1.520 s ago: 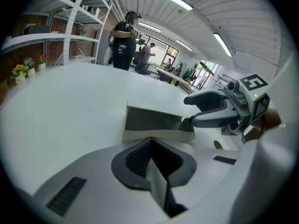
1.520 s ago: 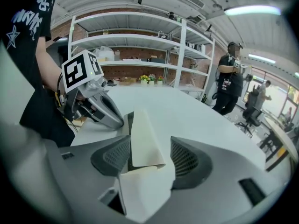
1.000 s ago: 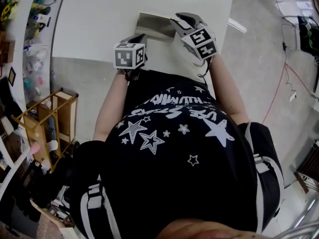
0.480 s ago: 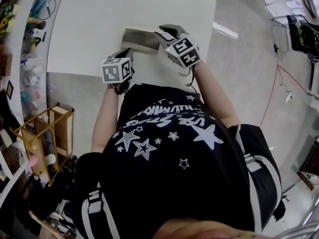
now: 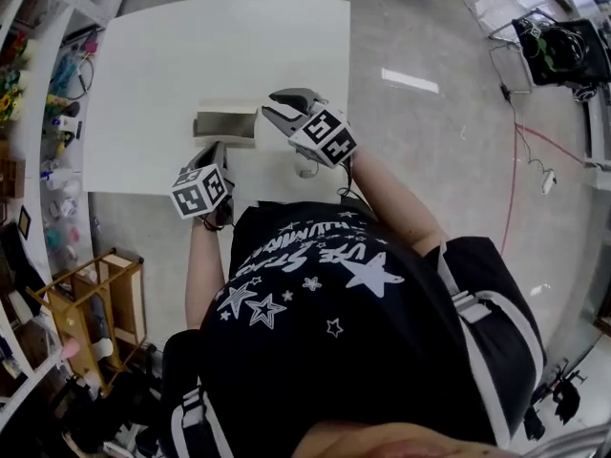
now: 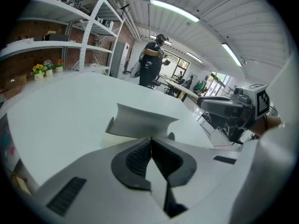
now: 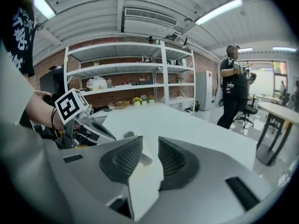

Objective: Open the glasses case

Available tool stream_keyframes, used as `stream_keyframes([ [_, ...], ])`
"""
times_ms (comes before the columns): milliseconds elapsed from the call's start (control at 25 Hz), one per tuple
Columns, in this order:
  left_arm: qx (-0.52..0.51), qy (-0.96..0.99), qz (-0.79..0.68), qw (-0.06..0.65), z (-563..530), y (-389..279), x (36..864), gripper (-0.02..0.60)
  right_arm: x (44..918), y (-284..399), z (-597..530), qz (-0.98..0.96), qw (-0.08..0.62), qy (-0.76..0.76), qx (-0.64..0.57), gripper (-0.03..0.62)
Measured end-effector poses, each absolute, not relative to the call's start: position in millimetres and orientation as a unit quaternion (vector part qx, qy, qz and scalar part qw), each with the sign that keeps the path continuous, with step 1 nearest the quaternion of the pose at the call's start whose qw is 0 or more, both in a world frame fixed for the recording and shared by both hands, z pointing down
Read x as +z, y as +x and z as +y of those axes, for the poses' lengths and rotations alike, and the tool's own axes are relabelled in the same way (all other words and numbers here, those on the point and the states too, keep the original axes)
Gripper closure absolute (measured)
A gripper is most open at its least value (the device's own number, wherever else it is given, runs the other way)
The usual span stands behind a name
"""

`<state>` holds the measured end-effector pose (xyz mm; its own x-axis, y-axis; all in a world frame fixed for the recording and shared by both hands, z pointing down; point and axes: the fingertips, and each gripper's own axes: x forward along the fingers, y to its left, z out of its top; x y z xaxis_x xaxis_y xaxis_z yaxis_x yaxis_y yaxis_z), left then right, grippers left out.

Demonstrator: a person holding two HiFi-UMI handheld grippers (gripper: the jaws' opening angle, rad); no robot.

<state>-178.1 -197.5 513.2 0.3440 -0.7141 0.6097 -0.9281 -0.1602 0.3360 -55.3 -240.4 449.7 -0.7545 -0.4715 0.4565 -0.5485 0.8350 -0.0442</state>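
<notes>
The left gripper's (image 6: 150, 140) jaws are pressing together at their ribbed tips with nothing between them. The right gripper's (image 7: 150, 142) jaws are standing a narrow way apart, and only bare white tabletop is showing through the gap. Just ahead of the left tips the glasses case (image 6: 140, 121) is lying open on the white table (image 5: 172, 55), its lid standing up behind the shallow base. From the head view the case is sitting close to the table's near edge. The left gripper is hovering just below it in that view, while the right gripper is pointing at its right end from just beside it and appears clear of it. A person (image 6: 152, 62) in dark clothes is standing beyond the table, and metal shelves (image 7: 131, 78) are lining the brick wall behind.
</notes>
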Motion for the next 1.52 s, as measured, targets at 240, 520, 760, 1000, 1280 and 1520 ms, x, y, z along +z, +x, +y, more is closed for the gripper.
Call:
stream_keyframes([
  [240,0.126,0.743,-0.575,0.319,-179,-127,483,0.569,447,-7,-224,-0.942,0.223,0.236,0.089,0.487],
  [520,0.070,0.731,-0.617,0.283,-143,-91,442,0.569,451,14,-198,-0.959,0.197,0.178,0.100,0.487],
  [760,0.028,0.704,-0.661,0.258,-97,-70,421,0.569,451,24,-161,-0.970,0.189,0.122,0.089,0.487],
  [1000,0.005,0.705,-0.675,0.219,-68,-36,391,0.569,452,46,-145,-0.973,0.186,0.104,0.092,0.502],
  [1280,0.015,0.709,-0.673,0.210,-61,-16,380,0.569,453,66,-144,-0.973,0.181,0.110,0.089,0.516],
  [1520,0.014,0.720,-0.664,0.198,-48,13,373,0.569,440,85,-146,-0.977,0.170,0.113,0.069,0.516],
])
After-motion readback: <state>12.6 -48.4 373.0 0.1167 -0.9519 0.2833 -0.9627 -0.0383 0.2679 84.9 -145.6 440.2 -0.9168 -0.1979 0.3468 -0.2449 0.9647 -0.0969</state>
